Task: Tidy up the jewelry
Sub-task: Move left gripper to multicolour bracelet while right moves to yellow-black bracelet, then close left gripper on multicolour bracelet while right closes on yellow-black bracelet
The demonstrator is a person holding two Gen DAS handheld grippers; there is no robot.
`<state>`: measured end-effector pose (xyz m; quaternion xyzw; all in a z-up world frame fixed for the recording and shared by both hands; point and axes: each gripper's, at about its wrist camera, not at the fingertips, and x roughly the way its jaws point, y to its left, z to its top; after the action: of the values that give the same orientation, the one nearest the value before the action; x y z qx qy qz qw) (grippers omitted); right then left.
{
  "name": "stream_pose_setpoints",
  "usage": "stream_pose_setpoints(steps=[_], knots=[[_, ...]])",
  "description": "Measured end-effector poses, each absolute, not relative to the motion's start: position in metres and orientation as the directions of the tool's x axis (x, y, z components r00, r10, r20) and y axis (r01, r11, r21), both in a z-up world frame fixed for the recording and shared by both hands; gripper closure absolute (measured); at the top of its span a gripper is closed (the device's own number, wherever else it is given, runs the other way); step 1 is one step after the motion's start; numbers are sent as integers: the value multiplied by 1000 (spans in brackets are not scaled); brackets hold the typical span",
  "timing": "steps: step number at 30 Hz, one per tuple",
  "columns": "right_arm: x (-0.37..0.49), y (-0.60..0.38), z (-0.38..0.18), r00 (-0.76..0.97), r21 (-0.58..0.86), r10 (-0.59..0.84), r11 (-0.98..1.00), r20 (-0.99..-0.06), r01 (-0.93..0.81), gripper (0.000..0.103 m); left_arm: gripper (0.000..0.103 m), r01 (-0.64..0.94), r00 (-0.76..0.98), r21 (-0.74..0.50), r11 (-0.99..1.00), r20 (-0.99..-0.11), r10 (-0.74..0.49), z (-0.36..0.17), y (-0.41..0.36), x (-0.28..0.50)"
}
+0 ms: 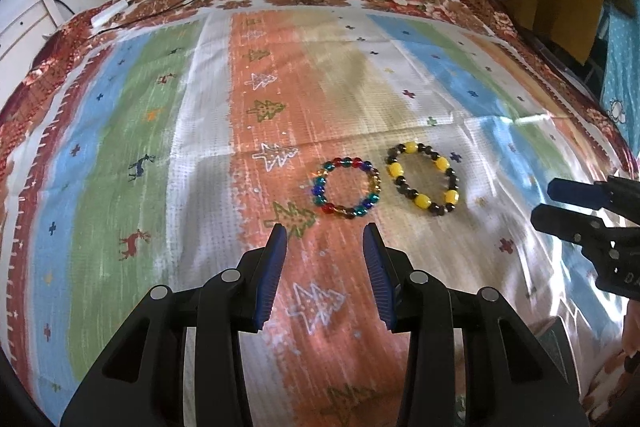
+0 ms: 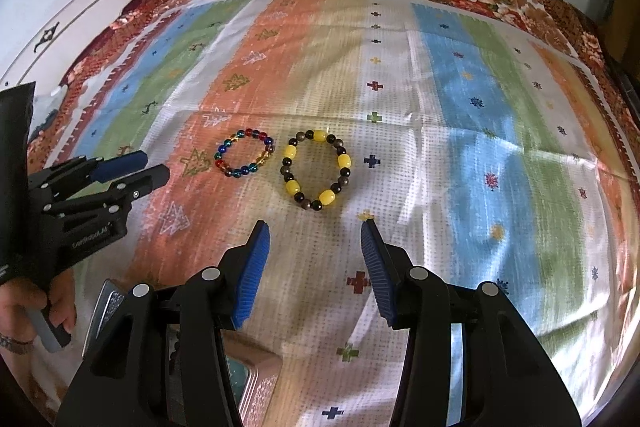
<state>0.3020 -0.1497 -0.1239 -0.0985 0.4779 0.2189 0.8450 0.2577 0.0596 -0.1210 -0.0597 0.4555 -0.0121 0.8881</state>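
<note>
Striped tablecloth (image 1: 140, 131) with tree and deer print covers table, floral border at far edge. Left gripper (image 1: 325, 239) hovers over cloth, jaws spread, holding nothing. Right gripper (image 2: 316, 237) likewise spread and empty. Pinkish box (image 2: 256, 383) sits under right gripper, mostly hidden. Yellow-and-dark bead bracelet (image 2: 318, 171) lies flat mid-cloth. Smaller multicolour bead bracelet (image 1: 346, 187) just beside it on orange stripe, not touching.
</note>
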Motion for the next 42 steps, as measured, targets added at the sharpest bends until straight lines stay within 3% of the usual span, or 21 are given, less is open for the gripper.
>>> stream_pose_setpoints(steps=[23,28,42], knots=[[341,-142,-146,422,71,277,894,-863,-443,55,62,-37,551,-154,987,-828,-109,-142,67,293],[347,-140,-152,416,63,267,895,-869,-442,55,62,-50,536,-208,977,-831,-150,-147,71,302],[366,-129,-172,409,10,213,895,-887,-446,55,58,-53,486,-180,982,-864,-133,-163,71,322]])
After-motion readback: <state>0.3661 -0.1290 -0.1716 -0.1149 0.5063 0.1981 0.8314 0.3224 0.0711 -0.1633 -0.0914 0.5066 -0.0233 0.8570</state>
